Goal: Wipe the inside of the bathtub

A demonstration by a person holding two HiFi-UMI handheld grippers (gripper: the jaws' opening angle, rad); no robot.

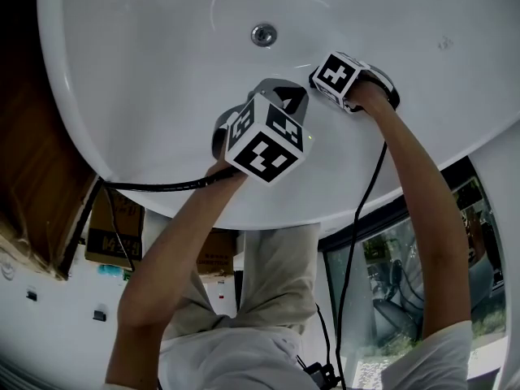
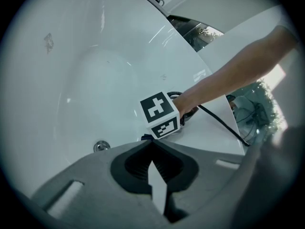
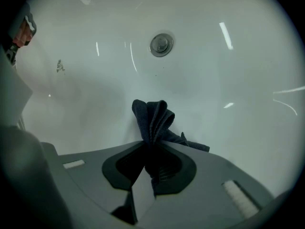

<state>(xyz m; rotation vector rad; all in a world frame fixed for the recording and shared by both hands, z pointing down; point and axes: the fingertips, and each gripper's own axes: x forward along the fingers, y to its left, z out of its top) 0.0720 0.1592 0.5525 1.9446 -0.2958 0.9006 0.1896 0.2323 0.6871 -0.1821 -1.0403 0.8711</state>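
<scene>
The bathtub [image 1: 146, 63] spreads white beyond both pairs of jaws, its inner surface filling each gripper view. The right gripper [image 3: 150, 144] pinches a dark blue cloth [image 3: 153, 118], which bunches up just past the jaw tips. A round metal drain fitting [image 3: 161, 44] lies well ahead of them. The left gripper [image 2: 151, 144] has its jaws pressed together with nothing between them. The right gripper's marker cube [image 2: 159, 113] sits just beyond its tips.

Bathroom: white bathtub [image 1: 162, 71], drain [image 1: 263, 35]

Dim, fisheye w/ dark edges; glare streaks on tub [image 3: 228, 80].
</scene>
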